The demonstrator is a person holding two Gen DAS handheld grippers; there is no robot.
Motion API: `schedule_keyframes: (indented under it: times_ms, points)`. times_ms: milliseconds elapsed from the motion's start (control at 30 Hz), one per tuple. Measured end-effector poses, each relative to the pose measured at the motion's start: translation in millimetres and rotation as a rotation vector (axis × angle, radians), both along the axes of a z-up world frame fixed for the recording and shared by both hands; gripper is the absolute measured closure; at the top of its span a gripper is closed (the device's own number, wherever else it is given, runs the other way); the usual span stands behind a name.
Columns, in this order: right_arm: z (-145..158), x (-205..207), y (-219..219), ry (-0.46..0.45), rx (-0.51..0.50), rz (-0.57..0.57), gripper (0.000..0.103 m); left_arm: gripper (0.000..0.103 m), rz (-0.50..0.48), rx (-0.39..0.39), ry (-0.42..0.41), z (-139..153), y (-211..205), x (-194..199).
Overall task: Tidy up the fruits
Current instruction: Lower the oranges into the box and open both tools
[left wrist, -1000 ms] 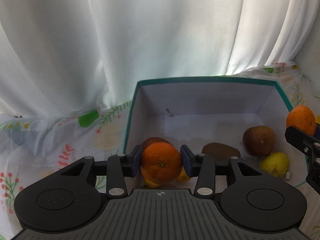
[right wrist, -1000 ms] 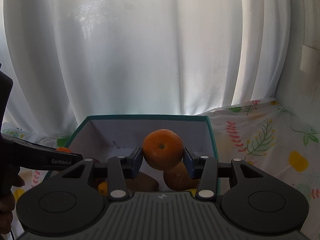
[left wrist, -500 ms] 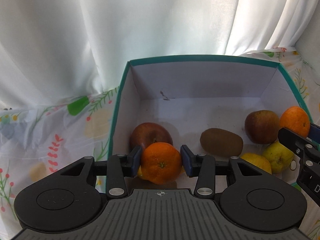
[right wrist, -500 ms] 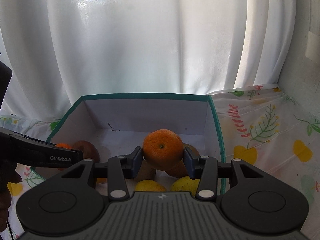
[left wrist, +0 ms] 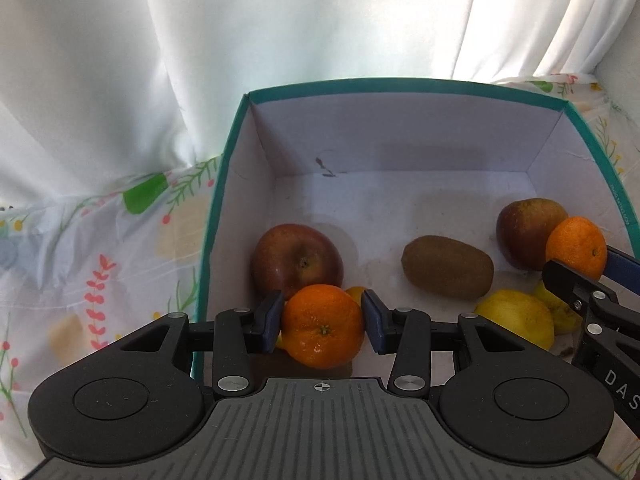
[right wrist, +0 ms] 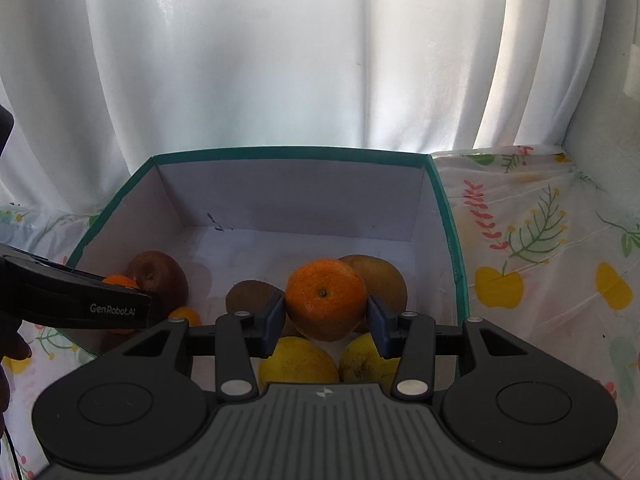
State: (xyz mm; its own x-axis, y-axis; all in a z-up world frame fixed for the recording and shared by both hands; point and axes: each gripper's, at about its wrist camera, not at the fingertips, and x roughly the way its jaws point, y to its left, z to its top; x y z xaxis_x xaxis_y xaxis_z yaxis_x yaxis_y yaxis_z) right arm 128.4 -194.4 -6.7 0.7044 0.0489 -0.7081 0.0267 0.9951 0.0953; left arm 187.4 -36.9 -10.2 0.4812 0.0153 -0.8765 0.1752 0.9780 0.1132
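My left gripper is shut on an orange, held low inside the teal-rimmed white box at its near left, in front of a red apple. My right gripper is shut on a second orange, held inside the box near its right side, above two yellow lemons. The right gripper with its orange shows at the right edge of the left wrist view. A kiwi and a second apple lie on the box floor.
A small yellow-orange fruit lies behind the left orange. The box stands on a floral tablecloth with white curtains close behind. A wall stands at the far right.
Both grippers have moved forward and down into the box, each still holding its orange. The box and the fruit in it now look nearer and lower in view.
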Motion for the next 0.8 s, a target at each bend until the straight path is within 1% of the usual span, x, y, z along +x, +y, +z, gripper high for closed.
schedule_keyframes:
  times_ms: [200,367,433,467,500,567,600,633,700,767,800]
  points:
    - [-7,4,2,0.023,-0.004,0.005,0.059,0.056,-0.003,-0.004,0.029,-6,0,3]
    - [-8,5,2,0.03,-0.007,0.003,0.059,0.056,-0.003,-0.003,0.027,-6,-1,3]
    - [-10,6,2,0.038,-0.008,-0.003,0.057,0.049,-0.005,-0.002,0.02,-5,-1,4]
    - [-9,6,2,0.033,-0.01,-0.008,0.049,0.039,0.001,0.004,0.016,-5,-2,3]
    - [-8,5,1,0.03,-0.014,-0.016,0.035,0.027,0.007,0.015,0.014,-5,-2,3]
    - [-5,3,-1,0.009,-0.02,-0.033,0.021,0.018,0.015,0.02,0.007,-3,-2,3]
    - [-3,2,-1,-0.001,-0.022,-0.037,0.017,0.017,0.015,0.016,0.002,-2,-1,2]
    - [-2,1,-2,-0.005,-0.022,-0.041,0.016,0.016,0.015,0.012,0.004,-1,-1,2]
    - [0,0,-3,-0.009,-0.018,-0.05,0.01,0.013,0.015,0.0,0.018,1,0,3]
    - [1,-2,-5,-0.013,-0.009,-0.05,0.008,0.01,0.015,0.0,0.017,3,0,1]
    - [2,-3,-5,-0.012,-0.001,-0.052,0.002,0.008,0.014,0.007,0.012,4,0,-1]
